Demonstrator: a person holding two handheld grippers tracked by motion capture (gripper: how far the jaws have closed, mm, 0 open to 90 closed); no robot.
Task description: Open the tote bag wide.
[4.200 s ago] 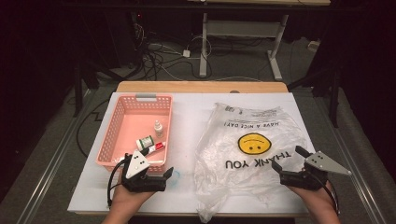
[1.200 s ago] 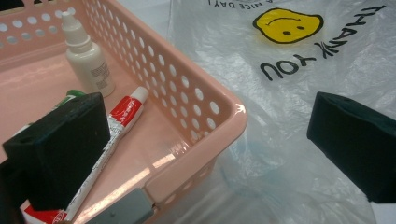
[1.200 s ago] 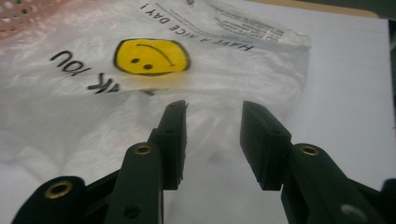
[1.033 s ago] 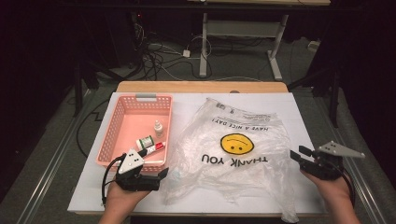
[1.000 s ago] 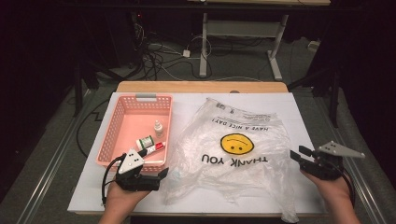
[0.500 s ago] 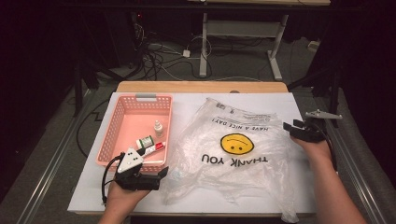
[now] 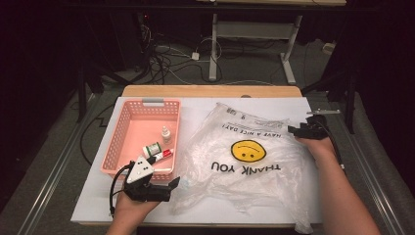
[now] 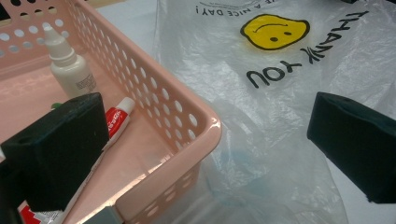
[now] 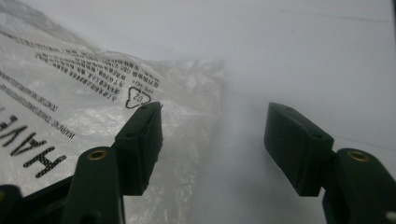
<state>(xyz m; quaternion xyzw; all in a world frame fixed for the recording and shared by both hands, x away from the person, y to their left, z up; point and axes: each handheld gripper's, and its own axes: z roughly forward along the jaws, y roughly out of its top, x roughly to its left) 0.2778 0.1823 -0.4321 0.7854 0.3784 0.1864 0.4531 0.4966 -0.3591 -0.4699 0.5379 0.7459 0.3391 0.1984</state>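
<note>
A clear plastic bag printed with a yellow smiley and "THANK YOU" lies flat on the white table. A pink basket to its left holds a dropper bottle, a small jar and a toothpaste tube. My left gripper rests open at the basket's near right corner, jaws astride it with bag film beyond. My right gripper hovers at the bag's far right edge. Its jaws have just been opening and stand apart, one over the bag's edge, gripping nothing.
The white table top ends in a wooden strip at the far side. Beyond it are floor cables and a desk frame. Bare white surface lies right of the bag.
My right hand has moved from the table's near right side away along the bag's right edge to its far corner, and its jaws have spread wider. The left hand has stayed put.
</note>
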